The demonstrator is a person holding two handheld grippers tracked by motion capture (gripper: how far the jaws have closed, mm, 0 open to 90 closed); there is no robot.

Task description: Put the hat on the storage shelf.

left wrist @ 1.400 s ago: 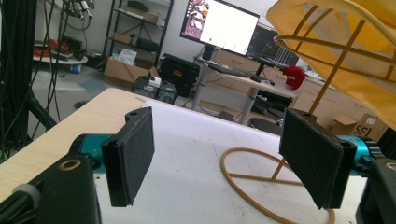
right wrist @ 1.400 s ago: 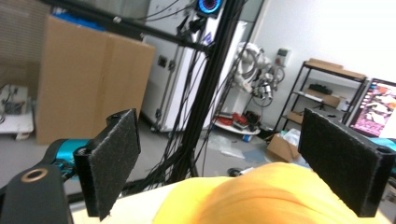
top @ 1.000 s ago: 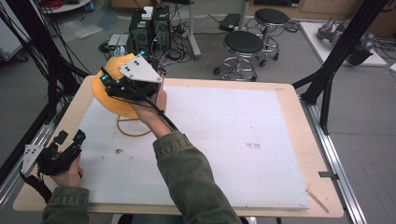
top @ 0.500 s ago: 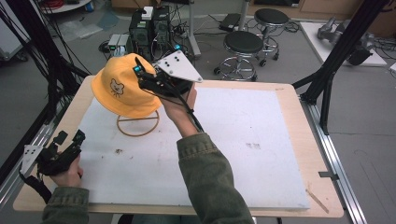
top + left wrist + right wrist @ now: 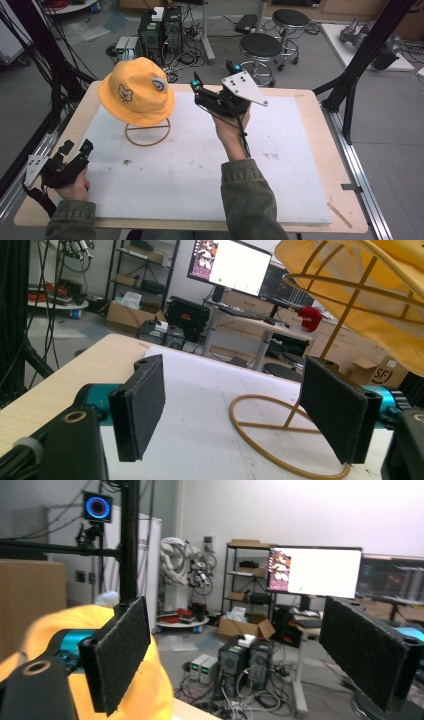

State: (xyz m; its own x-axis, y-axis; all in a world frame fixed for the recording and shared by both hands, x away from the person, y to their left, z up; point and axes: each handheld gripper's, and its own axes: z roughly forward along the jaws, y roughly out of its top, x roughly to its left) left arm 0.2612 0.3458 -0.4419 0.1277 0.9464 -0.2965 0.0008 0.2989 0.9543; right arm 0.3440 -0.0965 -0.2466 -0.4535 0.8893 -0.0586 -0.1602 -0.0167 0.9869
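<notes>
White matting covered the bench [image 5: 300, 200]. At upper left of the high view, a hat [image 5: 136, 90] sat on its stand [image 5: 147, 134], keeping its shape. Right claw [image 5: 212, 86] hovered beside it, jaws apart; left claw [image 5: 76, 147], also apart, rested at lower left.

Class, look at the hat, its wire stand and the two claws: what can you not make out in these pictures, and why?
- Stand top: high view, covered by the hat.
- Hat crown: left gripper view, cut off by the top edge.
- Bear print on the hat: high view, too small for detail.
- Hat: right gripper view, blurred and partly behind the right claw's jaw.
- Left claw: high view, small and dark.
</notes>
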